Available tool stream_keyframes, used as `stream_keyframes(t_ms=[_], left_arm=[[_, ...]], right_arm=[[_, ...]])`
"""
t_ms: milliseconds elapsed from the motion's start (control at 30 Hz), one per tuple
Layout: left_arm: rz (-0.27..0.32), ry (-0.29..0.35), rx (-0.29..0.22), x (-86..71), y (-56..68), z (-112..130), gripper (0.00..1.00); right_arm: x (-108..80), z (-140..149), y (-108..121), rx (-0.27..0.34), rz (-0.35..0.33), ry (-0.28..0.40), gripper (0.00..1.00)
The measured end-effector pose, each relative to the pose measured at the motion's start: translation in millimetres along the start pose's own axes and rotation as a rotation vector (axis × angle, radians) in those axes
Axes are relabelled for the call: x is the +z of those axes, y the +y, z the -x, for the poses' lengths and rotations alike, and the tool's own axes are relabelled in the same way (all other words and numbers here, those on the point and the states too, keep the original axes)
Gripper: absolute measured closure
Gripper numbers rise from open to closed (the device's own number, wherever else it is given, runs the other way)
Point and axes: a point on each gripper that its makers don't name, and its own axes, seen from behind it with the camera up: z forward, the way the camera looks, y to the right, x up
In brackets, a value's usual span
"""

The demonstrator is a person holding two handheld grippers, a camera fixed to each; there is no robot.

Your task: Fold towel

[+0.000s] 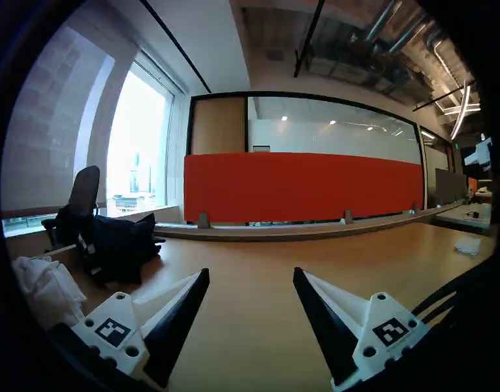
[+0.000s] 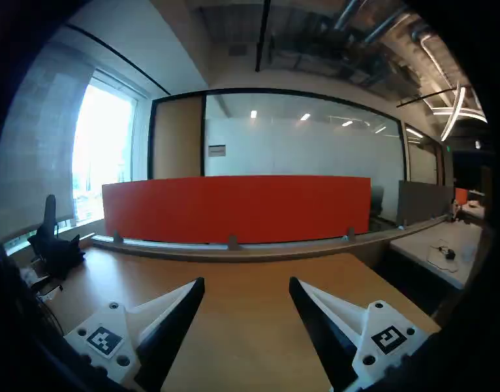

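Spanning the space beneath and ahead of both finger pairs: a light brown wooden desk top [image 1: 354,251], flat and bare between the tips.

Item 2. Long red rectangular partition panel [image 1: 302,186], upright along the desk's far edge, straight ahead of the fingers in both views.

Item 3. Glass office wall in a black frame [image 1: 328,134], above and behind the panel. It carries a small white sign [image 2: 216,150], whose writing is too small to read.

Item 4. Bright tall window [image 1: 136,150], ahead and to the left of the left finger.

Item 5. Black soft fabric bag [image 1: 119,248], slumped on the desk just beyond the left finger's tip, with a black office chair [image 1: 83,193] behind it.

Item 6. White crumpled cloth towel [image 1: 47,287], heaped at the desk's edge just outside the left finger, beside the bag. It is bunched, so its long axis and heading cannot be told.

Item 7. Left gripper [image 1: 250,271], held low and level over the desk, pointing at the panel. Its fingers are spread wide and hold nothing. Each white finger mount bears a square black-and-white marker tag [image 1: 113,331].

Item 8. Right gripper [image 2: 245,281], same level pose, fingers equally wide apart and holding nothing.
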Motion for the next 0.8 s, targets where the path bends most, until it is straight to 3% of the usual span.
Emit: stream_keyframes(t_ms=[367, 800], left_arm=[[-0.003, 0.0, 0.001, 0.3, -1.5, -1.1, 0.05], [-0.003, 0.0, 0.003, 0.3, -0.5, 1.1, 0.05]], right_arm=[[0.4, -3.3, -3.1, 0.0, -0.004, 0.011, 0.0], [5.3, -31.7, 13.5, -0.051, 0.018, 0.099, 0.0]])
